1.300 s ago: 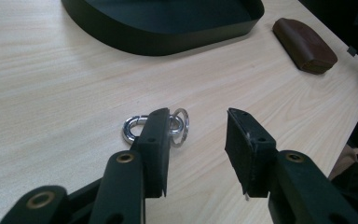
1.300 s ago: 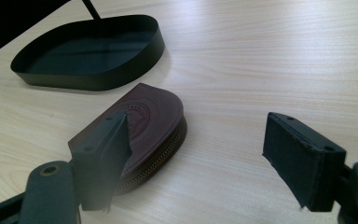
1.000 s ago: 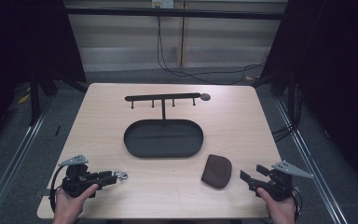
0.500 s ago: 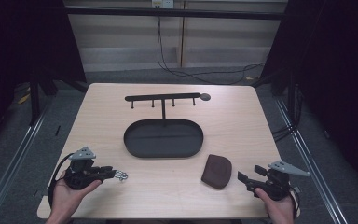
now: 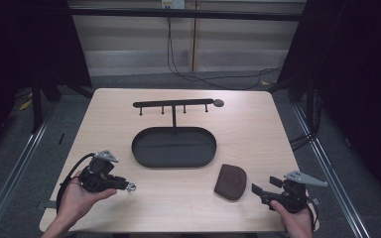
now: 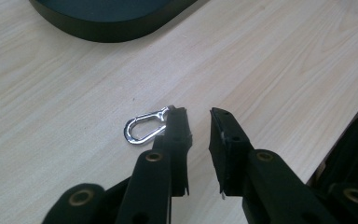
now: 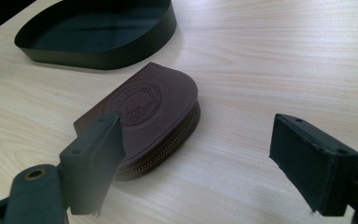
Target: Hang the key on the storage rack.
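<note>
At front left of counter, found left tool drawn narrow, jaws just closing, with bare wood showing in the gap and nothing between the pads. Located silver clip flat on the wood, outside the jaw on its side, one end touching or nearly touching that jaw's tip; cannot tell which. Judged as a grasp attempt on the clip, not yet secured.

At front right, found right tool spread wide, jaws just opening, gripping nothing. Noted brown zip pouch flat on the wood ahead of it, partly behind one jaw, near the black oval tray.

Risks, as judged:
- Closing on air, owing to the clip sitting beside the jaws, not between them.
- Nudging or skating the clip across the smooth wood, owing to contact from an outer jaw face.
- Pinching only the thin end and dropping the clip on lifting, owing to its slick, rounded metal.
- Pushing the pouch toward the tray, owing to a low approach with one jaw already close to it.
</note>
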Tool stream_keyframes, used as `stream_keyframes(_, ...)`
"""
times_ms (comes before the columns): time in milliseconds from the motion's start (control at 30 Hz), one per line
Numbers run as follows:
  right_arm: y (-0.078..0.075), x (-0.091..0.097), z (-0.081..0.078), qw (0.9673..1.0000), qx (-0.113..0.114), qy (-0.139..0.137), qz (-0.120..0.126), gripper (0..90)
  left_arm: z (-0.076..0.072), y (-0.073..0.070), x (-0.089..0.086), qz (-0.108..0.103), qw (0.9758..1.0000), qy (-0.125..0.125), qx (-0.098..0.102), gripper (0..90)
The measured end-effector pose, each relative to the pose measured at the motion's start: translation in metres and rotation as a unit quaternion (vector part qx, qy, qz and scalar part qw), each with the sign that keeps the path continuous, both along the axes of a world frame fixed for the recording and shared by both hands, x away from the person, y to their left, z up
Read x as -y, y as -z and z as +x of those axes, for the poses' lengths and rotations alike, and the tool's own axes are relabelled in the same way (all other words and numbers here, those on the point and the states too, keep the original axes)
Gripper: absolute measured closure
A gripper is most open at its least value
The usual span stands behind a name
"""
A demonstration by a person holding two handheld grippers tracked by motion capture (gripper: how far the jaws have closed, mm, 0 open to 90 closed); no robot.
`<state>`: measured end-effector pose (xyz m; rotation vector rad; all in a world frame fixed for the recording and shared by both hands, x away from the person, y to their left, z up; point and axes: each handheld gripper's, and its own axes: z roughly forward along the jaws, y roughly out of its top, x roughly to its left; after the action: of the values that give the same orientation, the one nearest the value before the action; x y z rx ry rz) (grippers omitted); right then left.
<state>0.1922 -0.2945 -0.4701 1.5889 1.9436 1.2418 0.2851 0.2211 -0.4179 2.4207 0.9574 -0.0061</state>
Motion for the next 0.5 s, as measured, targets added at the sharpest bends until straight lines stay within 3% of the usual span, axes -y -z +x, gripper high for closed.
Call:
stream_keyframes(67,0.0,0.0,0.0,1.0,0.0,0.0,0.0,17.0,0.002,0.001,0.003,0.003,0.9999,0.003,-0.012,78.3)
stream_keyframes(200,0.0,0.0,0.0,1.0,-0.002,-0.004,-0.001,16.9,0.006,0.002,0.005,0.012,0.9998,0.008,-0.016,78.7)
stream_keyframes(367,0.001,0.0,0.001,1.0,-0.003,-0.003,-0.001,16.8,0.011,0.004,0.007,0.021,0.999,0.014,-0.038,81.6)
stream_keyframes(467,0.001,-0.001,0.001,1.0,-0.006,-0.003,-0.003,16.8,0.019,0.005,0.01,0.022,0.9978,0.006,-0.062,82.5)
stream_keyframes(500,0.001,-0.001,0.001,1.0,-0.006,-0.003,-0.003,16.8,0.019,0.005,0.01,0.022,0.9978,0.006,-0.062,82.5)
